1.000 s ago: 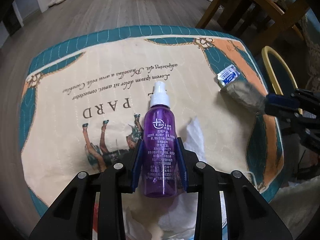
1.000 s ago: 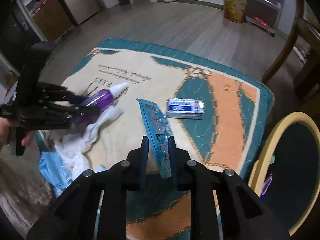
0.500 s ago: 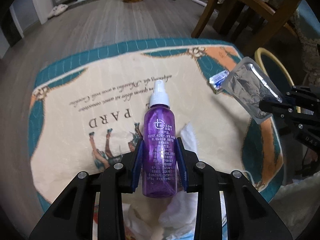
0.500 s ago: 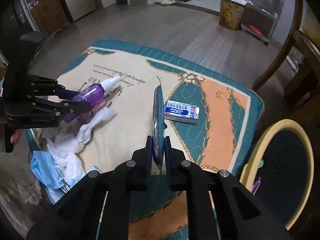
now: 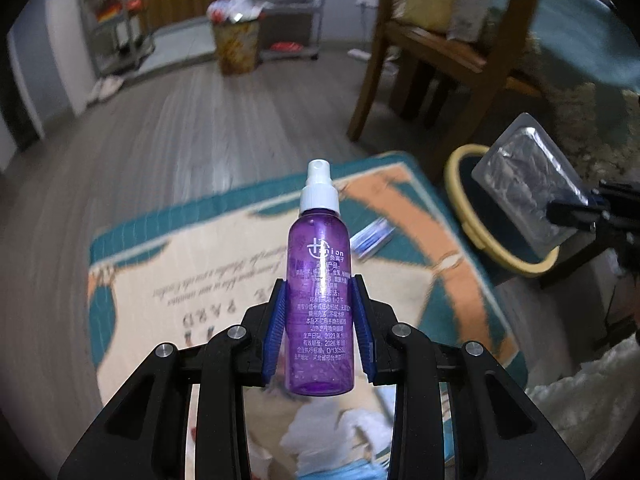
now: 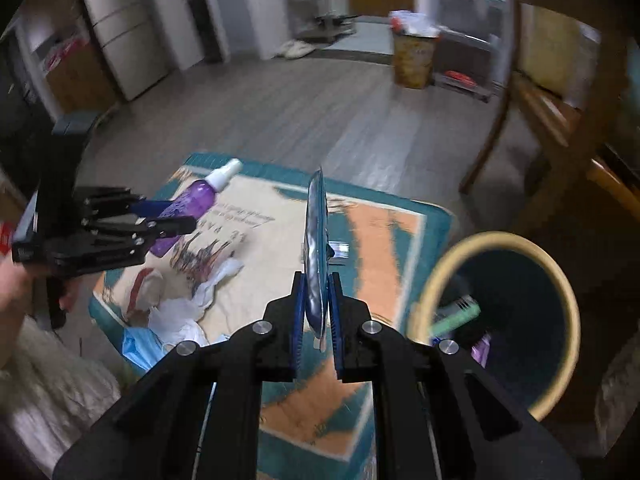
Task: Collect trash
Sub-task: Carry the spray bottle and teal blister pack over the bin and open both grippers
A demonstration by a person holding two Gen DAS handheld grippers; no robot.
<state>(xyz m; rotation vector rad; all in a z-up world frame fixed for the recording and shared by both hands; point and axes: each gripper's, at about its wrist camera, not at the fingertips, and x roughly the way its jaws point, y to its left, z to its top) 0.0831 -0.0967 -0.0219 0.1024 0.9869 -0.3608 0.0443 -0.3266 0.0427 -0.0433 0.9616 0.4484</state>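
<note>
My left gripper (image 5: 319, 292) is shut on a purple spray bottle (image 5: 320, 276) with a white cap, held upright above the mat; it also shows in the right wrist view (image 6: 188, 210). My right gripper (image 6: 316, 292) is shut on a flat foil packet (image 6: 316, 252), seen edge-on; in the left wrist view the packet (image 5: 524, 188) hangs over the yellow-rimmed trash bin (image 5: 460, 200). The bin (image 6: 560, 284) stands to the right of the mat and holds some litter.
A small blue-and-white box (image 5: 374, 236) lies on the patterned mat (image 6: 380, 232). White tissues (image 6: 188, 312) and a blue face mask (image 6: 136, 344) lie at its near edge. A wooden chair (image 5: 440, 60) stands behind the bin.
Both grippers have risen off the mat. The left has lifted the bottle and tilted upward. The right has carried the packet to the right, toward the bin.
</note>
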